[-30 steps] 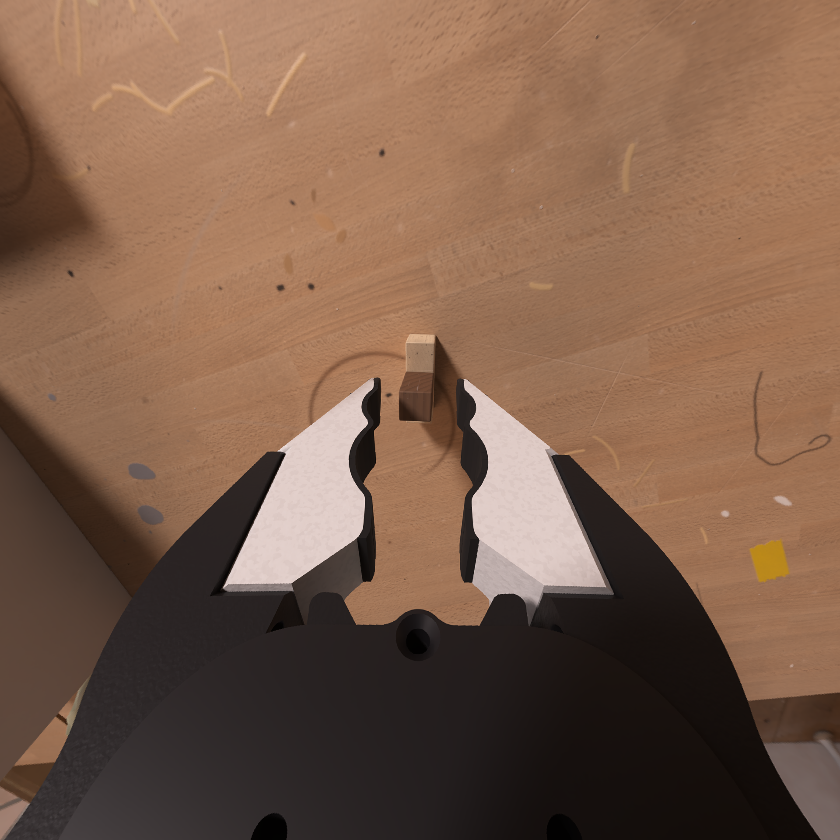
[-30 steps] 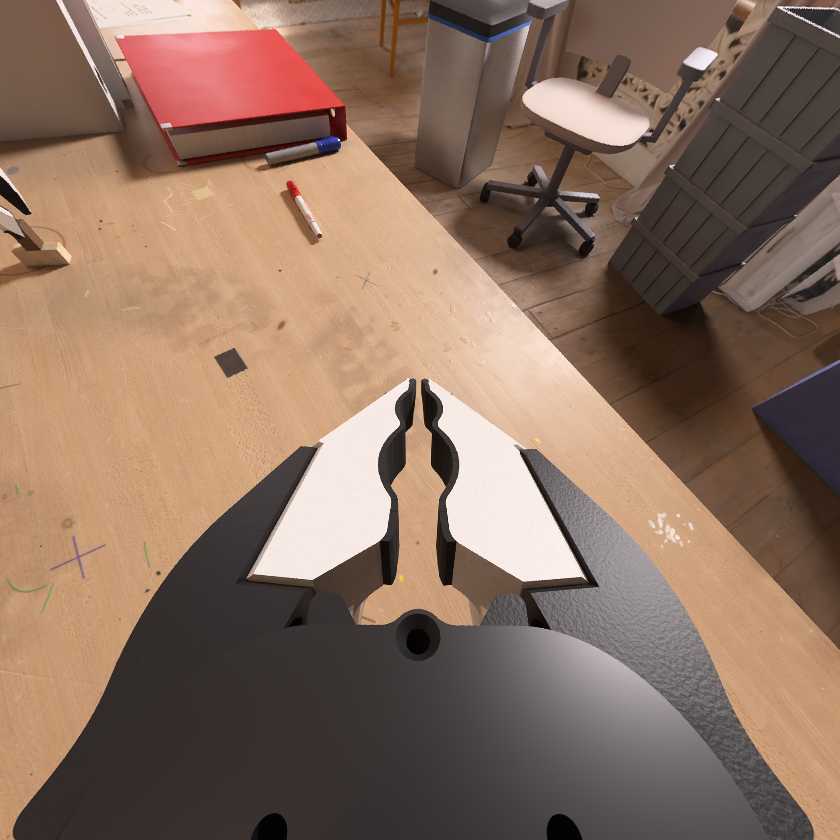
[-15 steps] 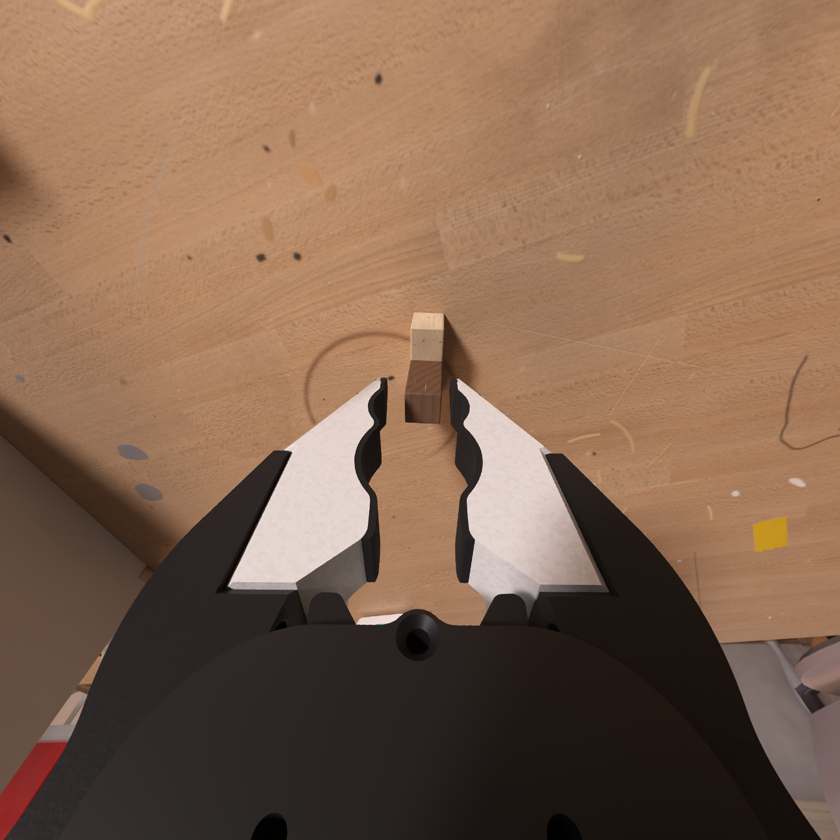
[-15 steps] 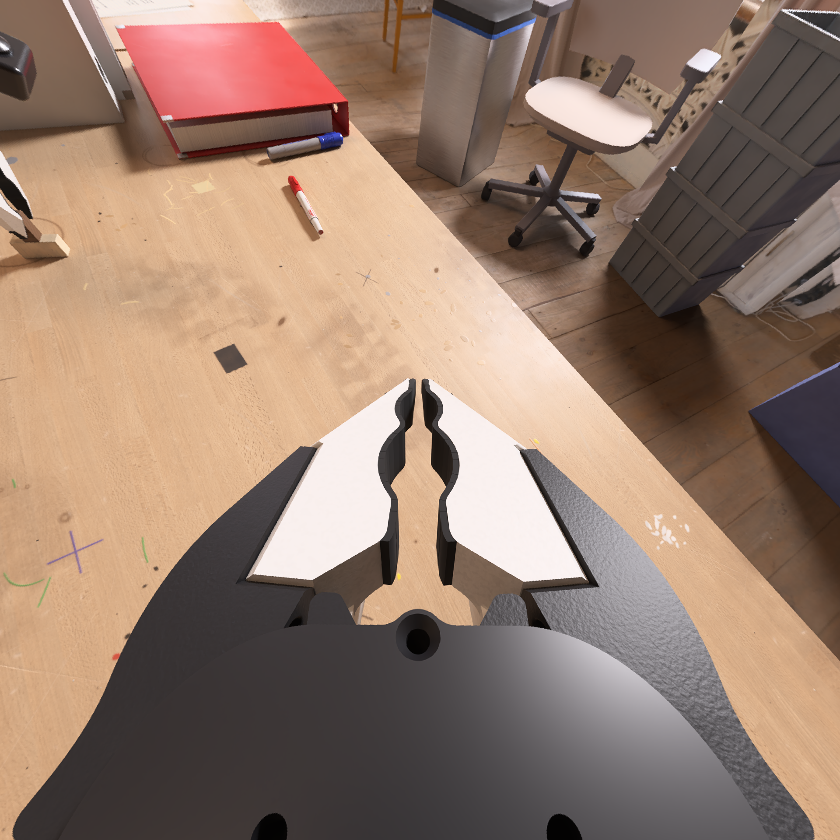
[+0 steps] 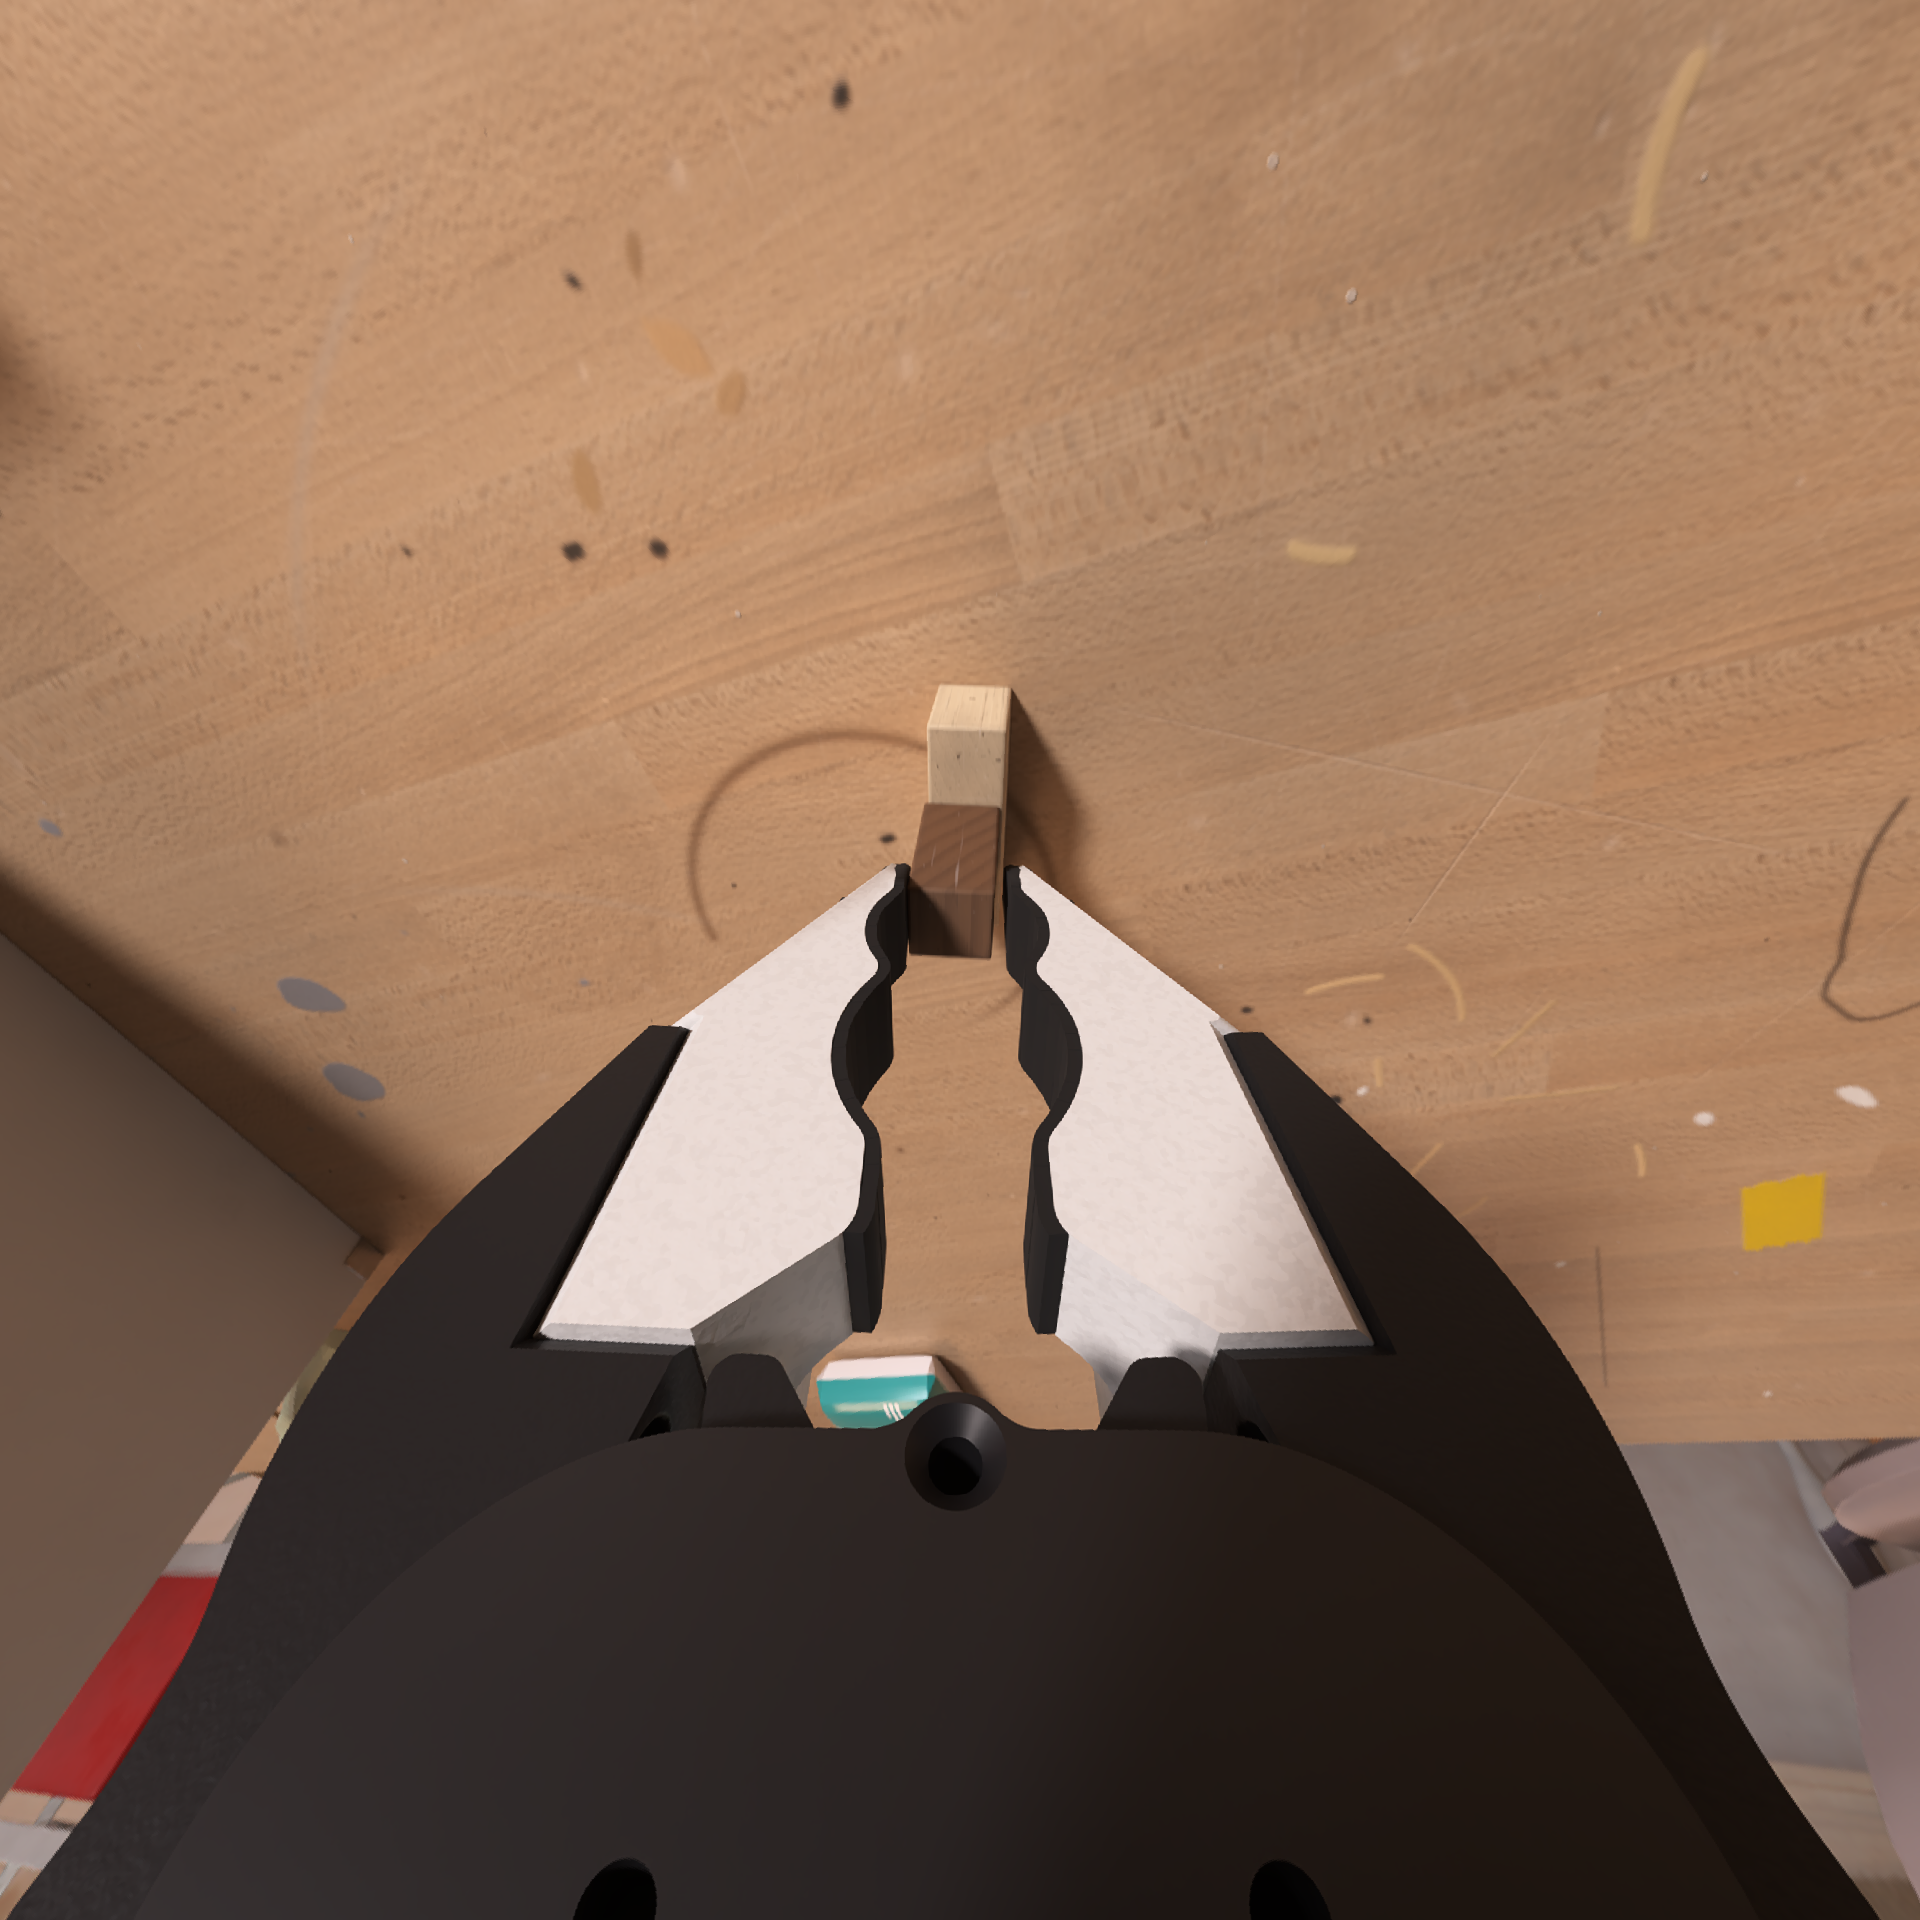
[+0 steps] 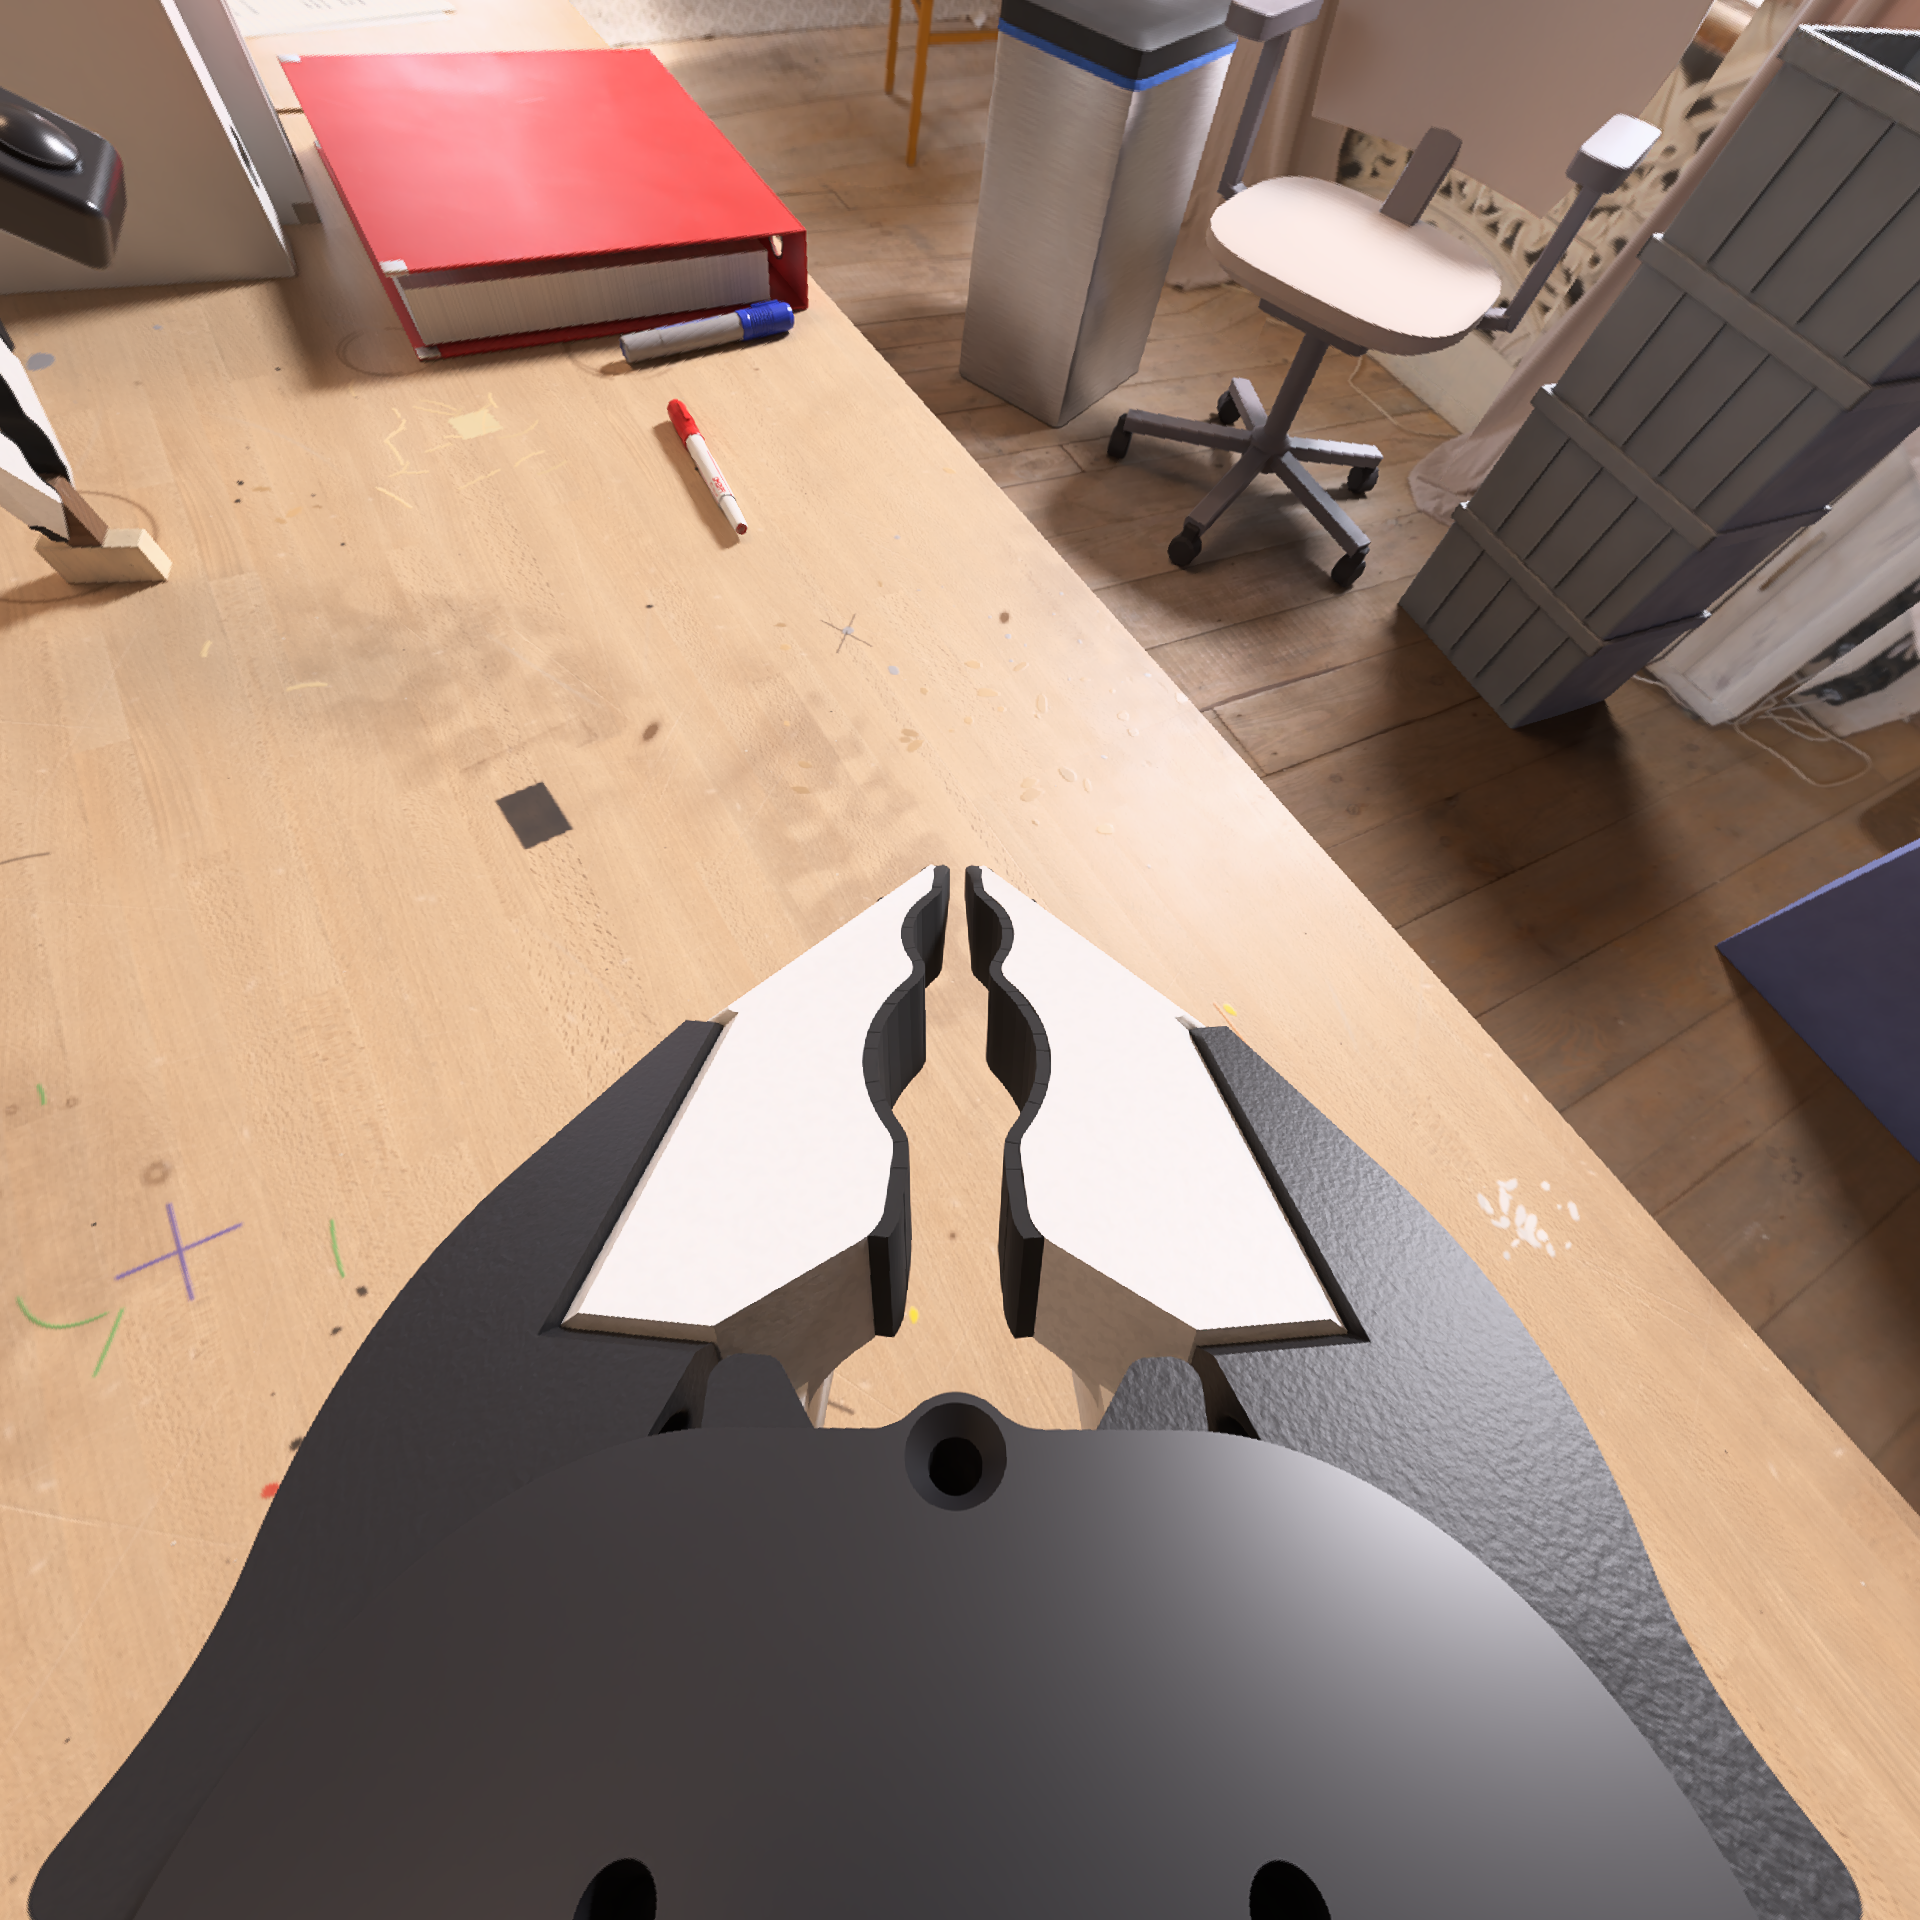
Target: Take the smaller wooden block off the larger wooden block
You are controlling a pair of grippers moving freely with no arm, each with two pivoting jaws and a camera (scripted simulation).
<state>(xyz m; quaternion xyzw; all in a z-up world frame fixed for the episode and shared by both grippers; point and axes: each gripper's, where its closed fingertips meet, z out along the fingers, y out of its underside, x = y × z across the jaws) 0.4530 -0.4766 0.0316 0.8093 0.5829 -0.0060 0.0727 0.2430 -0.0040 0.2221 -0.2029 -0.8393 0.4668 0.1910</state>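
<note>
The smaller dark brown block (image 5: 954,883) stands on the larger pale wooden block (image 5: 968,743) on the wooden table. My left gripper (image 5: 955,878) looks down on them, its two fingertips pressed against the dark block's two sides. In the right wrist view the pale block (image 6: 109,556) lies at the far left with the dark block (image 6: 83,514) tilted on it between the left gripper's fingers (image 6: 26,457). My right gripper (image 6: 957,878) is shut and empty above the table near its right edge.
A red binder (image 6: 540,177), a blue-capped marker (image 6: 712,330) and a red-capped marker (image 6: 707,468) lie at the back of the table. A beige box (image 6: 156,156) stands at the back left. The table edge (image 6: 1299,810) runs diagonally on the right, with a chair (image 6: 1351,260) beyond.
My left gripper has moved in on the dark block and its jaws have narrowed from wide apart to closed against the block's sides. The right gripper has barely moved.
</note>
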